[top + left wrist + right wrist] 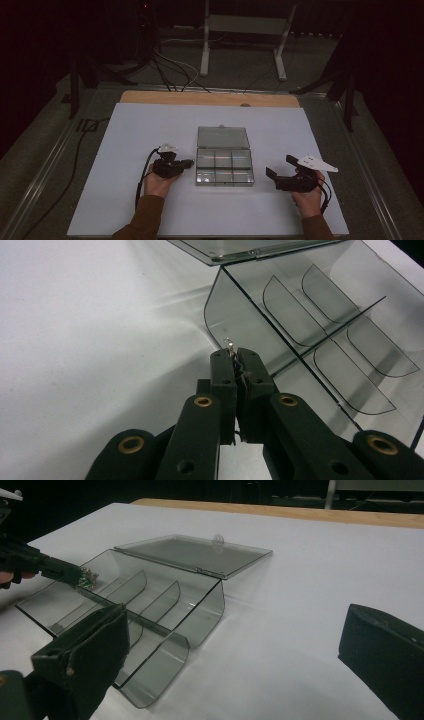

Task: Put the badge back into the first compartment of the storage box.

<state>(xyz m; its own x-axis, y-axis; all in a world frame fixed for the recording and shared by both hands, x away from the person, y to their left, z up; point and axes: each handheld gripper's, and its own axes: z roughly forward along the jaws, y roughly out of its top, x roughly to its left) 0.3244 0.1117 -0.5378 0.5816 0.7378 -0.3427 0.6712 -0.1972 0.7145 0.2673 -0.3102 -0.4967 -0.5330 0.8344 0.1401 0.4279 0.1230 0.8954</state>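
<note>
High view shows both hands low on the white table (125, 200), the left gripper (187, 162) just beside the left end of a clear plastic box (224, 168), and the right gripper (277, 167) well apart from its right end. The left gripper view adds what is lost from above: its fingers (222, 371) are pressed together on a small metal piece (230, 345), whose tip pokes out just past them, close to the box's near wall. The right gripper view shows its own fingers (95, 640) spread wide, with nothing between them. The left hand (159, 184) lies palm up under its gripper; the right hand (307, 196) grips from behind. The box is transparent, with curved dividers forming compartments, and its lid (222, 136) lies open flat beyond the fingers.
</note>
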